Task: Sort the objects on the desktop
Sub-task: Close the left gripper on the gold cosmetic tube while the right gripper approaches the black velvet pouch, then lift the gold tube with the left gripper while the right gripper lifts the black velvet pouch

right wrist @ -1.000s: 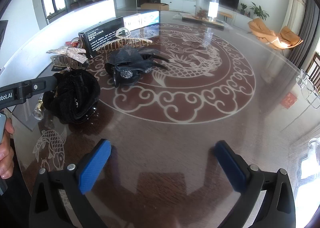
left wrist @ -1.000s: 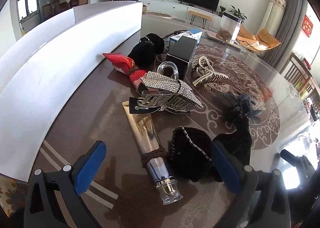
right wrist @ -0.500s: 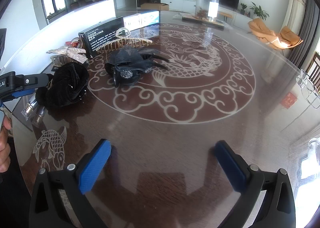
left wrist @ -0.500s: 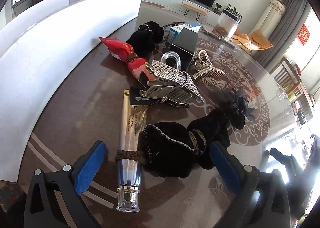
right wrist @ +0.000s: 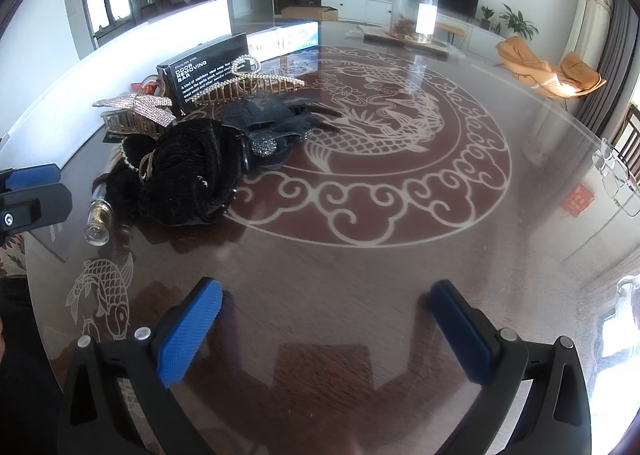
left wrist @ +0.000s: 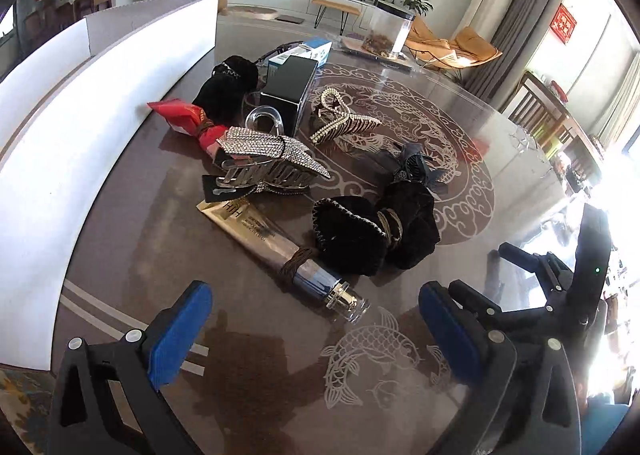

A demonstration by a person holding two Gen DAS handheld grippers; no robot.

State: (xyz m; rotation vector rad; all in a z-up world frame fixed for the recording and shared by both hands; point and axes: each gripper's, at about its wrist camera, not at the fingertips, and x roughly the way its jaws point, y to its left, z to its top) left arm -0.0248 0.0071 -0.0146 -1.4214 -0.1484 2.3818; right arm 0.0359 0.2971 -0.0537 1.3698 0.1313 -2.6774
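A heap of objects lies on the round glass table (left wrist: 280,375). A cosmetic tube (left wrist: 280,247) with a hair tie round it lies nearest my open, empty left gripper (left wrist: 312,327). Beside it lies a black velvet scrunchie (left wrist: 372,231), also in the right wrist view (right wrist: 184,175). Behind are a rhinestone claw clip (left wrist: 268,159), a red packet (left wrist: 184,119), a black box (left wrist: 288,91), a pearl claw clip (left wrist: 340,119) and a black bow clip (right wrist: 272,127). My right gripper (right wrist: 324,327) is open and empty over bare table.
A white curved board (left wrist: 80,103) stands along the table's left side. A second black scrunchie (left wrist: 228,87) and a blue-white box (left wrist: 304,51) lie at the back. A clear jar (right wrist: 416,15) stands at the far edge. The right gripper's body (left wrist: 560,287) shows right of the left gripper.
The left gripper has drawn back and turned; the tube and black scrunchie now lie farther ahead of its fingers. The right gripper has stayed still.
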